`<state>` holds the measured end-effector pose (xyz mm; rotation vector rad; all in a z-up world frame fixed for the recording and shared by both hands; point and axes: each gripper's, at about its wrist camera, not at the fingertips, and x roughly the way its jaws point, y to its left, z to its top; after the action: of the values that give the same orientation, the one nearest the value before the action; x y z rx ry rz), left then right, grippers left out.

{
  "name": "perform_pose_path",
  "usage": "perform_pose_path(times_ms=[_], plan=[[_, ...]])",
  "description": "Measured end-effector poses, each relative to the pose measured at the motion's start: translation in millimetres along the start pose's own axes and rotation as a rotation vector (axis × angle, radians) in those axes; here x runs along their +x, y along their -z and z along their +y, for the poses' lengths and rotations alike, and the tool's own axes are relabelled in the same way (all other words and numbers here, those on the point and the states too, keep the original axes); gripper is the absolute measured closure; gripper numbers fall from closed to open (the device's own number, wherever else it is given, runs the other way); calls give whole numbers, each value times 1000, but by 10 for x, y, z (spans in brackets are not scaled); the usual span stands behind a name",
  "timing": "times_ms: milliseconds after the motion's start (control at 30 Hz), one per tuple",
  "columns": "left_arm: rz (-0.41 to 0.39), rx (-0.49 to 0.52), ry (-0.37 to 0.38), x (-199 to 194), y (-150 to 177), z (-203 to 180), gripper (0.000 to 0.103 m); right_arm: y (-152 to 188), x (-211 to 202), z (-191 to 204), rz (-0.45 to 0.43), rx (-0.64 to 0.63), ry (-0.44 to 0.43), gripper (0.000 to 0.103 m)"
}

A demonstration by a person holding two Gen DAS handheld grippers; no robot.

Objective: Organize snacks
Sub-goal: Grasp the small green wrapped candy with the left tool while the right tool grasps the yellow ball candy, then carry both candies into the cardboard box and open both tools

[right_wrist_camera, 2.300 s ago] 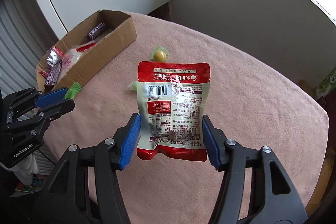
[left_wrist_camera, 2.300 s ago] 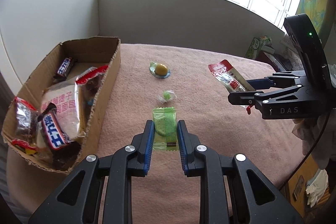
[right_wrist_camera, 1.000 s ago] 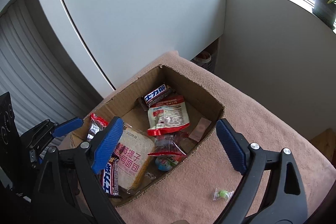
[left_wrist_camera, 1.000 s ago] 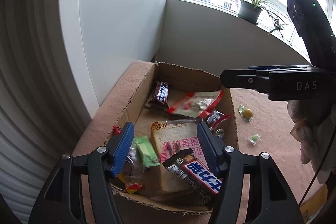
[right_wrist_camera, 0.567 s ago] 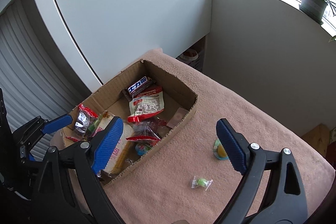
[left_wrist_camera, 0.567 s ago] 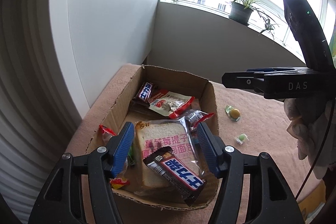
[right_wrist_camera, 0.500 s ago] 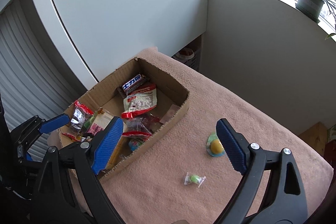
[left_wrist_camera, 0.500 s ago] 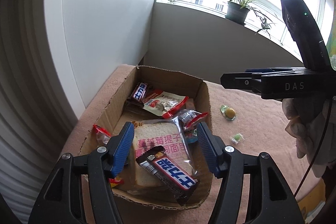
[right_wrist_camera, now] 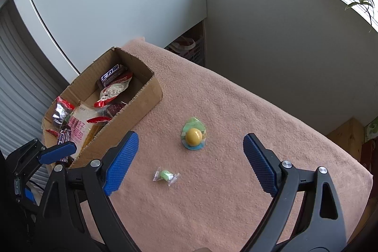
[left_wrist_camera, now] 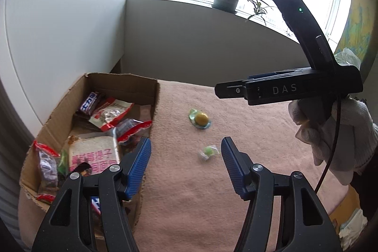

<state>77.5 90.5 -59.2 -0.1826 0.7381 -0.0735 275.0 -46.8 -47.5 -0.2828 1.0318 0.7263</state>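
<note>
Both views now swung from cardboard box (left_wrist_camera: 99, 133) toward pink cloth (right_wrist_camera: 236, 193) | left gripper (left_wrist_camera: 185, 165), right gripper (right_wrist_camera: 191, 163): jaws apart, empty | green candy (right_wrist_camera: 166, 175) nearest | yellow candy (right_wrist_camera: 194, 136) beyond | red pouch (right_wrist_camera: 113, 90) inside box

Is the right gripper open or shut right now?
Open: the right gripper has its blue pads spread wide, empty, above the yellow candy.

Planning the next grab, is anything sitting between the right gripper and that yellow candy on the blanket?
Nothing visible does. The right gripper is open and empty, and the yellow candy lies on bare blanket ahead between its fingers. The small green candy lies nearer and off to the left, apart from it.
</note>
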Motion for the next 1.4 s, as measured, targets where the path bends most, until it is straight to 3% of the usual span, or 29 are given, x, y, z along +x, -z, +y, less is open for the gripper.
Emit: perform_pose_path(times_ms=[133, 300, 567, 933, 1000, 1167, 1400], plan=[[31, 15, 21, 172, 30, -173, 49, 19, 166, -116, 44, 22, -39, 11], [82, 17, 34, 424, 95, -307, 54, 33, 439, -245, 96, 70, -104, 28], [144, 1, 19, 754, 161, -297, 62, 19, 840, -255, 153, 66, -142, 44], [188, 10, 10, 997, 205, -311, 62, 39, 1064, -90, 186, 16, -88, 51], [193, 12, 9, 1028, 211, -320, 62, 44, 1070, -75, 191, 3, -63, 56], [207, 22, 6, 1089, 236, -343, 72, 61, 1074, -11, 198, -14, -27, 72], [207, 13, 15, 1042, 242, -311, 79, 215, 985, -9, 197, -10, -29, 74]])
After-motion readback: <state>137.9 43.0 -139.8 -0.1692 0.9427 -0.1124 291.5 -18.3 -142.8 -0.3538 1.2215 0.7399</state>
